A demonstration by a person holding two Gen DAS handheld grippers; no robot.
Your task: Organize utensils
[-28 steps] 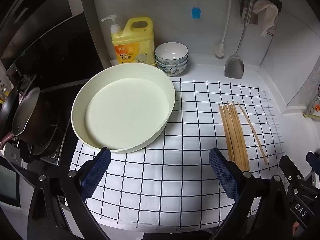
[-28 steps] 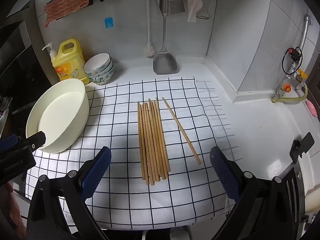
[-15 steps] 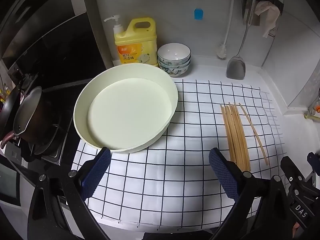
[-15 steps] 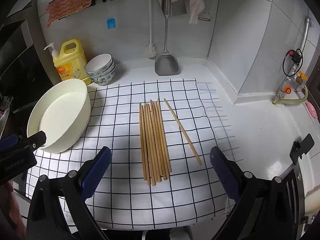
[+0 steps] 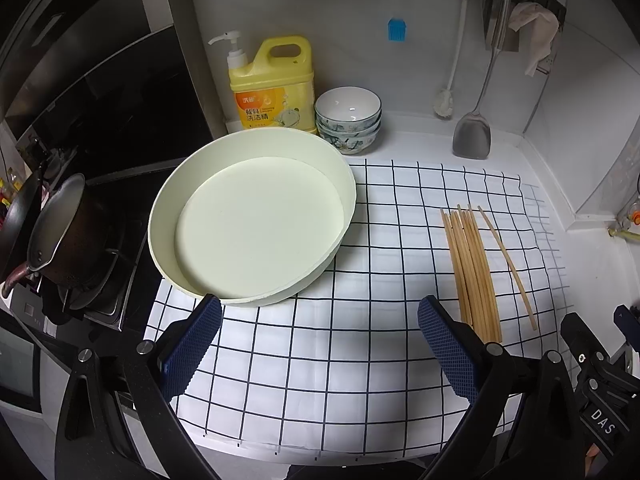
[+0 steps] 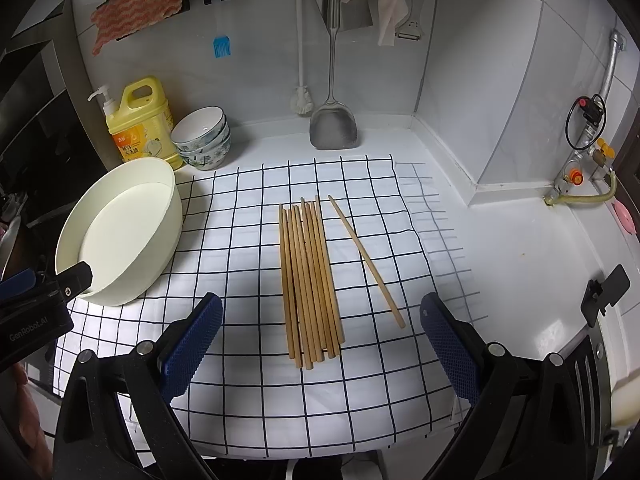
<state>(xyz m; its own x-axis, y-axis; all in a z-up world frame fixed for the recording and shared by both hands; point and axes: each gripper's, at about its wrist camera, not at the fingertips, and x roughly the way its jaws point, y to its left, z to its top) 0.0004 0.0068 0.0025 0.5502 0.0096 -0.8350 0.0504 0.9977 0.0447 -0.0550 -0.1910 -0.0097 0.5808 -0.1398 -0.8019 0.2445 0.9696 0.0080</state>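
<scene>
Both the left gripper (image 5: 320, 344) and right gripper (image 6: 322, 344) hover spread wide, holding nothing, above the checkered cloth (image 6: 248, 360). The chopstick bundle (image 6: 310, 280) lies mid-cloth, one stray chopstick (image 6: 366, 260) at its 3 o'clock. The cream basin (image 5: 252, 220), at 9 o'clock, holds nothing.

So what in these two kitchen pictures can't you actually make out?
- Left view: the near ends of the chopstick bundle are hidden behind the left tongs.
- Both views: the exact chopstick count; the sticks overlap.
- Both views: most of the label on the yellow detergent bottle is too small to read.
- Right view: the part of the cream basin behind the other tool.
- Both views: the checked cloth is cut off by the tongs' frames.
</scene>
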